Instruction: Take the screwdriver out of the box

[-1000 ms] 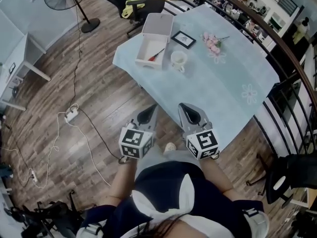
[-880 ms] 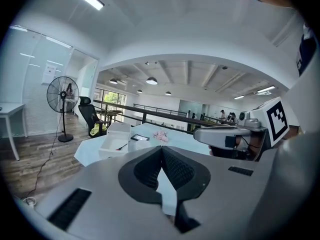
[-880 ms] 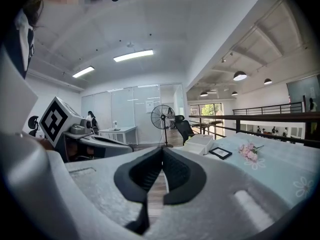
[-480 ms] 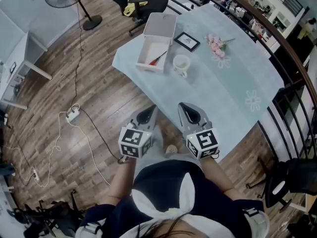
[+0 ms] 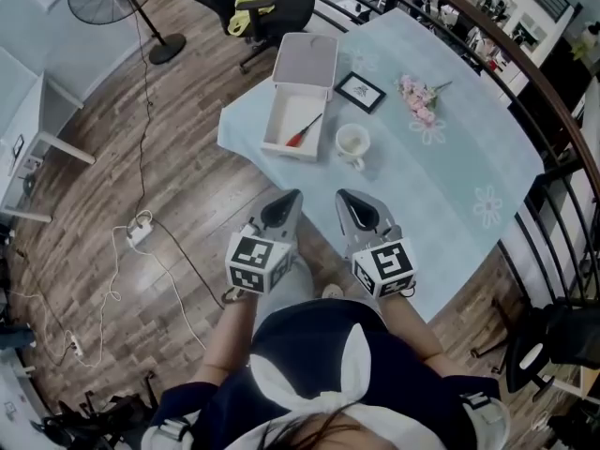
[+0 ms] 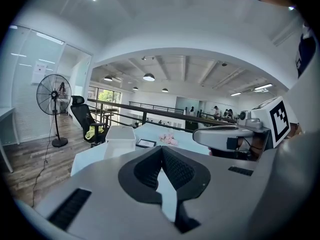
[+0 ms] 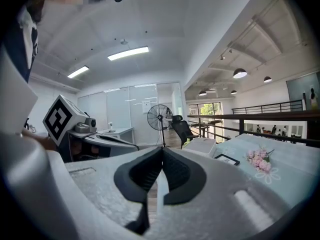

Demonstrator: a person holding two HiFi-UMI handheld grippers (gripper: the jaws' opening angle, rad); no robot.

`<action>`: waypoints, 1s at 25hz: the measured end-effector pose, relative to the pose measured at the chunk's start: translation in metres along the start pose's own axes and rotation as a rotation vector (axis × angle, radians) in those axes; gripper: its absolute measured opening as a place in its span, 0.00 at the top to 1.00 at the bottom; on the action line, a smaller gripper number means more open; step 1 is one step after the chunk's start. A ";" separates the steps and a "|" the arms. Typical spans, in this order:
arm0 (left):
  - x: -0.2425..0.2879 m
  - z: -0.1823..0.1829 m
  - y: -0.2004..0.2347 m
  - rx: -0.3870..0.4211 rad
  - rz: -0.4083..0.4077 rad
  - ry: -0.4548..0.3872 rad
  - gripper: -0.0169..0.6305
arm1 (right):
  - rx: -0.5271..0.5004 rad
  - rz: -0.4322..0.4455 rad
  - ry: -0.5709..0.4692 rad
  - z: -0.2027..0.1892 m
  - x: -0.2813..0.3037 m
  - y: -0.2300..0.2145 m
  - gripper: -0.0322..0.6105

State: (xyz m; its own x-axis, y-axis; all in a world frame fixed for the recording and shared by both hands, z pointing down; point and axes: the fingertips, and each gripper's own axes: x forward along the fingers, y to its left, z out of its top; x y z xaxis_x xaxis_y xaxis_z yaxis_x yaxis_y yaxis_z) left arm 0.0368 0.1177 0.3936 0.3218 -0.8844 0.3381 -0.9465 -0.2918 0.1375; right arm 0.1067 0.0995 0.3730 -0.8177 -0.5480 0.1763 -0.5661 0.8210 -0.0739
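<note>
Left gripper point(image 5: 284, 204) and right gripper point(image 5: 352, 204) are both closed and empty. We judge the screwdriver point(image 5: 306, 130) in the box point(image 5: 306, 59) light, stiff and slim; we would take its red handle.

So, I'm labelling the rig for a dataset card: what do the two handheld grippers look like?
Both the left gripper and right gripper are pale grey wedge-shaped shells with black ribbed pads, each carrying a white cube with black square markers.
</note>
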 end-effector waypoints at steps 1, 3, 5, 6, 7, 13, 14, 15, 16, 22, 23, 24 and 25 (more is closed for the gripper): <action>0.004 0.002 0.010 -0.001 -0.002 -0.002 0.95 | 0.001 -0.002 0.001 0.001 0.010 -0.002 0.95; 0.013 0.003 0.030 -0.008 -0.006 0.002 0.95 | 0.006 -0.004 0.008 0.002 0.030 -0.005 0.95; 0.021 0.008 0.049 -0.016 -0.009 0.008 0.95 | 0.008 -0.005 0.017 0.004 0.049 -0.008 0.95; 0.025 0.014 0.057 -0.018 -0.008 0.007 0.95 | 0.008 -0.007 0.021 0.006 0.057 -0.009 0.95; 0.029 0.020 0.065 -0.020 -0.006 0.002 0.95 | 0.007 -0.009 0.025 0.008 0.065 -0.011 0.95; 0.054 0.037 0.101 0.009 -0.039 -0.001 0.95 | 0.018 -0.044 0.038 0.013 0.108 -0.027 0.95; 0.057 0.041 0.108 0.012 -0.044 0.000 0.95 | 0.022 -0.050 0.041 0.013 0.116 -0.029 0.95; 0.060 0.045 0.115 0.013 -0.047 0.000 0.95 | 0.025 -0.057 0.042 0.014 0.124 -0.030 0.95; 0.063 0.049 0.121 0.014 -0.049 -0.002 0.95 | 0.027 -0.065 0.042 0.016 0.131 -0.032 0.95; 0.080 0.065 0.151 0.002 -0.093 -0.025 0.95 | 0.037 -0.115 0.045 0.019 0.163 -0.042 0.95; 0.083 0.070 0.157 -0.001 -0.106 -0.034 0.95 | 0.040 -0.126 0.047 0.019 0.169 -0.044 0.95; 0.084 0.075 0.162 -0.001 -0.120 -0.044 0.94 | 0.042 -0.138 0.049 0.019 0.174 -0.045 0.95; 0.086 0.080 0.167 0.003 -0.135 -0.057 0.92 | 0.046 -0.150 0.051 0.019 0.179 -0.046 0.95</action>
State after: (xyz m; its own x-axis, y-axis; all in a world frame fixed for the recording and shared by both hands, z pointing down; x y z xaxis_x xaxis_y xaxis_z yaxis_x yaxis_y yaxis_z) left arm -0.0956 -0.0363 0.3710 0.4445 -0.8562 0.2634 -0.8948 -0.4105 0.1759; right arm -0.0158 -0.0390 0.3895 -0.7177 -0.6544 0.2380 -0.6868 0.7215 -0.0873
